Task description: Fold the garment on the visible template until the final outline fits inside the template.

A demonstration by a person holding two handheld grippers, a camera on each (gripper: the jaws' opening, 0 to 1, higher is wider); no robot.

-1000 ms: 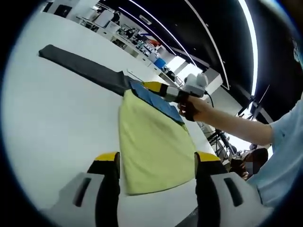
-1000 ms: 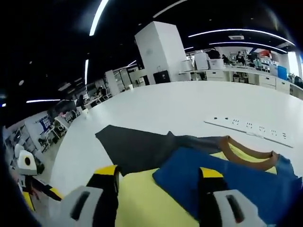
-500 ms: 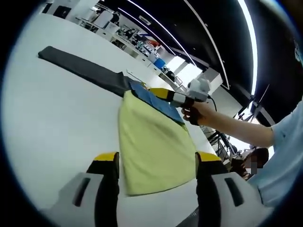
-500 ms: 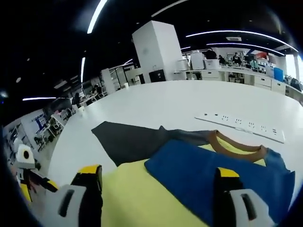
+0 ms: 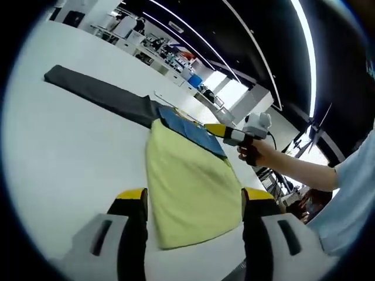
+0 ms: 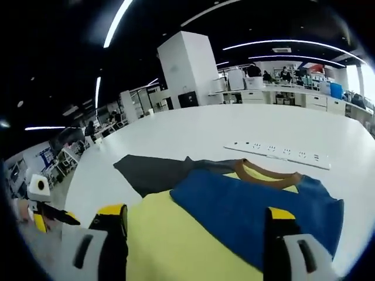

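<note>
A folded garment lies on the white table: a yellow panel with a blue layer at its far end. From under it a dark grey template runs off to the far left. My left gripper hovers open at the yellow panel's near edge, holding nothing. A hand holds my right gripper just past the blue layer's right edge. In the right gripper view, the right gripper stands wide open over the yellow panel and blue layer, with the brown collar and template beyond.
A white power strip lies on the table behind the collar. The left gripper shows at the far left edge of the right gripper view. A person's sleeve reaches in from the right. Desks and office equipment stand beyond the table.
The right gripper's jaws have spread wider, and it has drawn back to the right, off the blue layer. The left gripper stays open in much the same place.
</note>
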